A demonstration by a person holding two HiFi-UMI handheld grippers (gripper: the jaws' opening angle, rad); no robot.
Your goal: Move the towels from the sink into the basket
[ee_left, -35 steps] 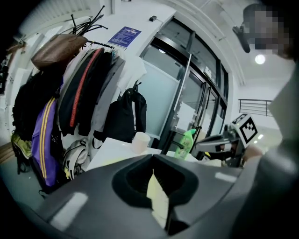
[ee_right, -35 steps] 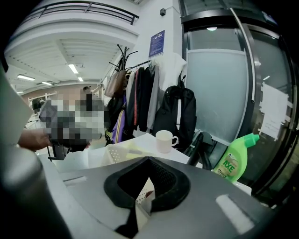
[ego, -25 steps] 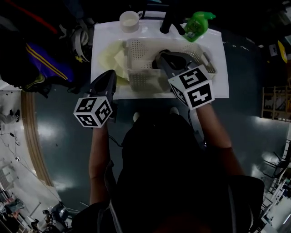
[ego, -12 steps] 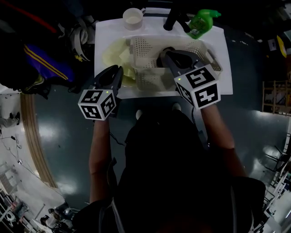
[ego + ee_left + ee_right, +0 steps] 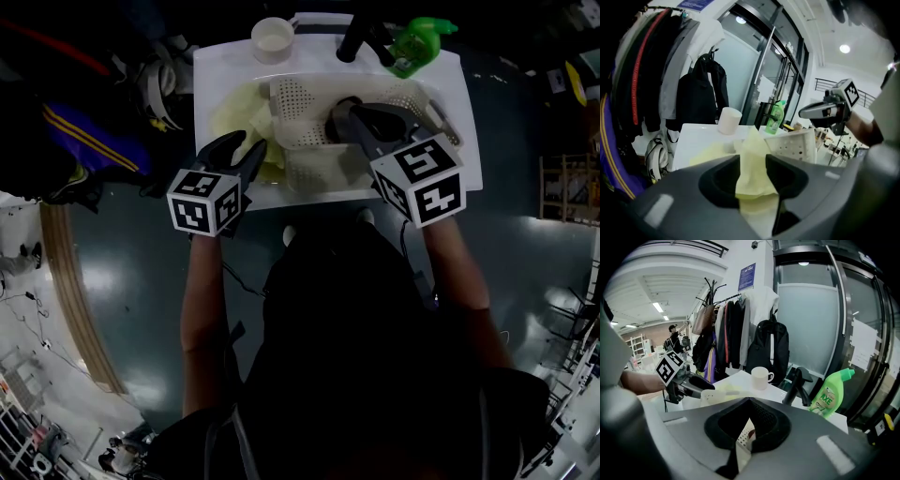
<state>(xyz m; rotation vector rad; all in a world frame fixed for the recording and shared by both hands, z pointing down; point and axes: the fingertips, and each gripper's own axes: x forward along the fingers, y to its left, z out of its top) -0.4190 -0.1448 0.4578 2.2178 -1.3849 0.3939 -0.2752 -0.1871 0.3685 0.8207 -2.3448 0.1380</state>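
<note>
Pale yellow towels (image 5: 232, 114) lie in the left part of the white sink (image 5: 450, 159). A white perforated basket (image 5: 306, 167) sits in the sink's right part. My left gripper (image 5: 242, 152) is at the sink's front left, over the towels. Its jaws have just been opening and now stand wide apart. In the left gripper view a peak of yellow towel (image 5: 753, 154) stands loose between them, with the basket (image 5: 797, 144) behind it. My right gripper (image 5: 342, 111) hangs shut over the basket, and its view shows only the basket's wall (image 5: 742, 438) beyond the closed jaws.
A white cup (image 5: 273, 39), a black faucet (image 5: 352, 41) and a green bottle (image 5: 412, 47) stand along the sink's back edge. Coats and a bag (image 5: 89, 127) hang left of the sink. Dark floor lies in front.
The left gripper's jaws went from shut to wide open, and it dropped a little toward the towels. The right gripper stayed over the basket.
</note>
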